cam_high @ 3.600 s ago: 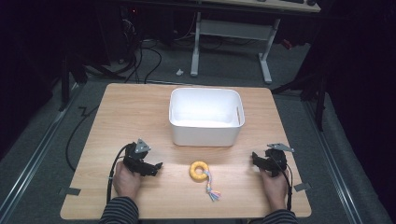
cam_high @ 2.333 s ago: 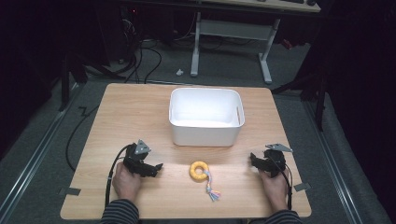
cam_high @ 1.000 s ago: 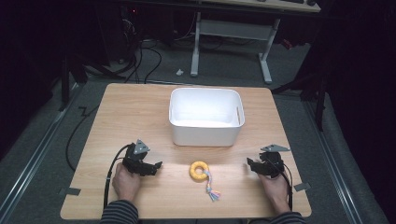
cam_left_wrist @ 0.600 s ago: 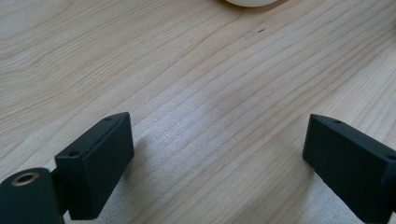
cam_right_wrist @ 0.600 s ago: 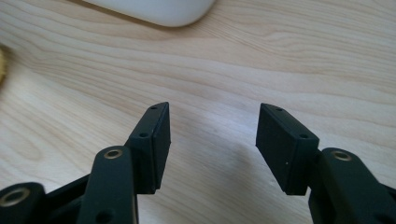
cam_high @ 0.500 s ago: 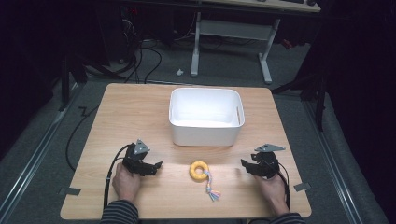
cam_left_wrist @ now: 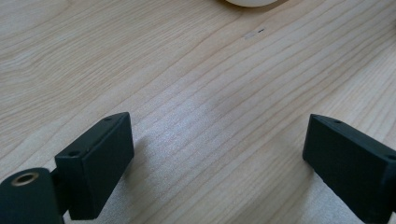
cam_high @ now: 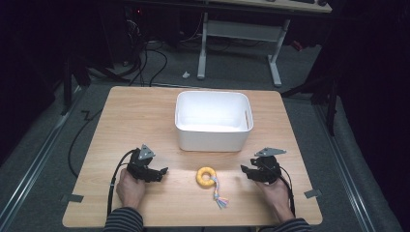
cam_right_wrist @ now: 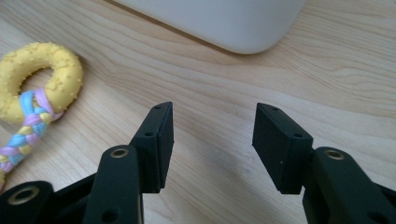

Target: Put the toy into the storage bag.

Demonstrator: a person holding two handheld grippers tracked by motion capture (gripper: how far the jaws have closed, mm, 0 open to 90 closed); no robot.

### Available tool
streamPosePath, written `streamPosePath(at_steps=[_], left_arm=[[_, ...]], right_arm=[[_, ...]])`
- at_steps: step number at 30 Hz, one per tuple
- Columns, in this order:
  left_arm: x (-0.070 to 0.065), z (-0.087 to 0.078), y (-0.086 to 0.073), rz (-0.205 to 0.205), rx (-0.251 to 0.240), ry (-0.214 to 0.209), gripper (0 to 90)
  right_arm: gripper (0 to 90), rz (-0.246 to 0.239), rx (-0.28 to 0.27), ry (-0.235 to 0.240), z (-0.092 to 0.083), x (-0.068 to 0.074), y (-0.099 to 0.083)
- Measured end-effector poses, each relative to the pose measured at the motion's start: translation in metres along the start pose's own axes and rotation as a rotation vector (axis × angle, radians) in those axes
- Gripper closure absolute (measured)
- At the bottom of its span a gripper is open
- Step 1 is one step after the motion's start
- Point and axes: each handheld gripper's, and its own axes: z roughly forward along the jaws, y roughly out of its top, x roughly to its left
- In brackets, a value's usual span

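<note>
High view: a yellow ring toy [cam_high: 206,176] with a braided pastel tail [cam_high: 219,196] is seen lying flat on the wooden table [cam_high: 145,116], just in front of the white bin [cam_high: 212,120] and apart from it. The toy is placed between the two grippers, touched by neither. The left gripper [cam_high: 160,172] is held low over the table to the toy's left, jaws spread wide over bare wood, as confirmed in the left gripper view [cam_left_wrist: 217,154]. The right gripper [cam_high: 245,170] is pointed at the toy from its right. In the right gripper view [cam_right_wrist: 212,135] its jaws have just been closing to a partial gap; nothing is held between them, and the ring toy [cam_right_wrist: 37,77] is seen to their left.
</note>
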Motion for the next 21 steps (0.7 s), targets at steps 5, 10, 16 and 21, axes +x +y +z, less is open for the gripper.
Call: streamPosePath(at_steps=[5,10,16,21], left_arm=[[0.0,0.001,0.0,-0.006,0.006,0.0,7.4],[0.0,0.002,0.001,-0.014,0.016,0.005,2.4],[-0.001,0.002,0.001,-0.012,0.022,0.008,0.1],[-0.002,0.002,0.001,0.007,0.024,-0.009,0.1]], right_arm=[[48.0,-0.014,-0.001,0.018,0.002,0.009,0.006],[47.7,-0.041,0.002,0.032,0.007,0.018,0.013],[47.4,-0.055,0.002,0.055,0.011,0.027,0.019],[47.3,-0.076,0.012,0.075,0.017,0.035,0.024]])
